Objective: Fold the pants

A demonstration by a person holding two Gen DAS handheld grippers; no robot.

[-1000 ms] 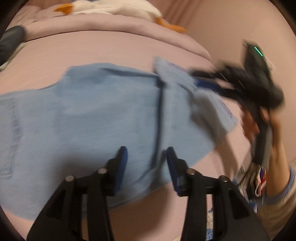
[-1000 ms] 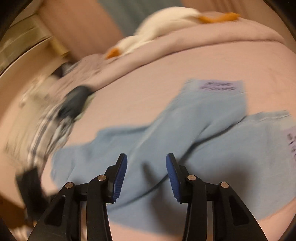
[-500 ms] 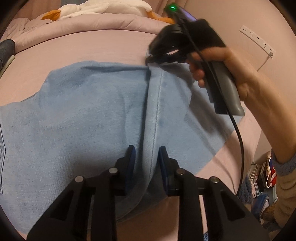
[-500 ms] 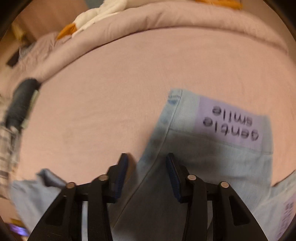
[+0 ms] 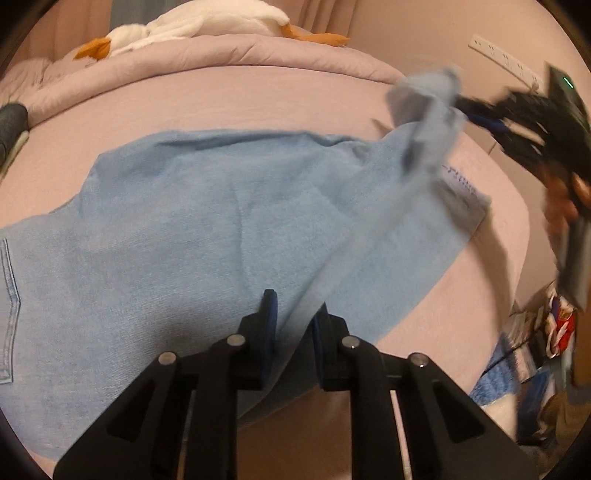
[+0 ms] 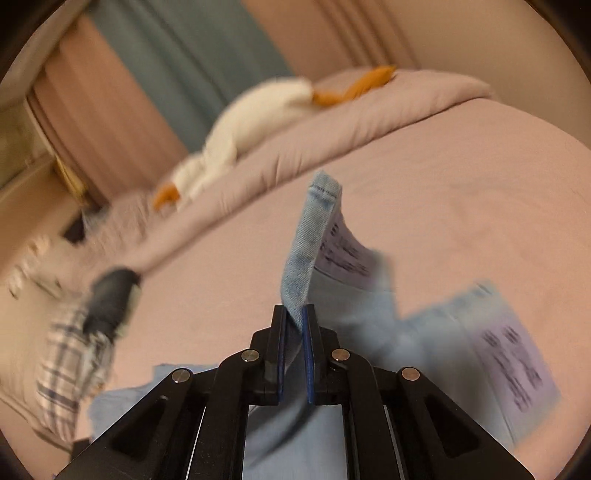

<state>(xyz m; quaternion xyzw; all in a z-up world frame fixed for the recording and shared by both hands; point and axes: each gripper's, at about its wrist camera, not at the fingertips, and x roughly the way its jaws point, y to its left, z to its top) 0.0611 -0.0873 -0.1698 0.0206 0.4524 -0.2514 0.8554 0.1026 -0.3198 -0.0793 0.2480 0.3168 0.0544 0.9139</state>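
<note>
- Pants [image 5: 192,236]: light blue denim, spread flat across the pink bed [image 5: 229,96]; the bulk lies toward the left of the left wrist view, hem end toward the right.
- Left tool [image 5: 291,314]: jaws have just been closing and now stand narrow, pinching a raised ridge of denim at the near edge of the pants. The fold runs up between the blue pads [image 5: 270,314]; contact looks firm.
- Right tool [image 6: 293,319]: jaws have just been closing, now nearly together on the leg hem [image 6: 314,236], which stands up out of the pads in a narrow strip. A lilac printed patch [image 6: 343,254] shows just beside it.
- In the left wrist view the right tool [image 5: 480,114] is blurred, off the bed at upper right, with the hem lifted.
- Key relation: the held leg stretches diagonally from the left tool to the right tool, along its long axis. The right hand [image 5: 561,192] holds the free end; the left anchors the near end.
- Judgement: the next move likely carries the hem over toward the waist side at left.
- Risk: the thin hem grip may slip.
- Background: plush goose [image 5: 192,26] on the duvet, well apart.
</note>
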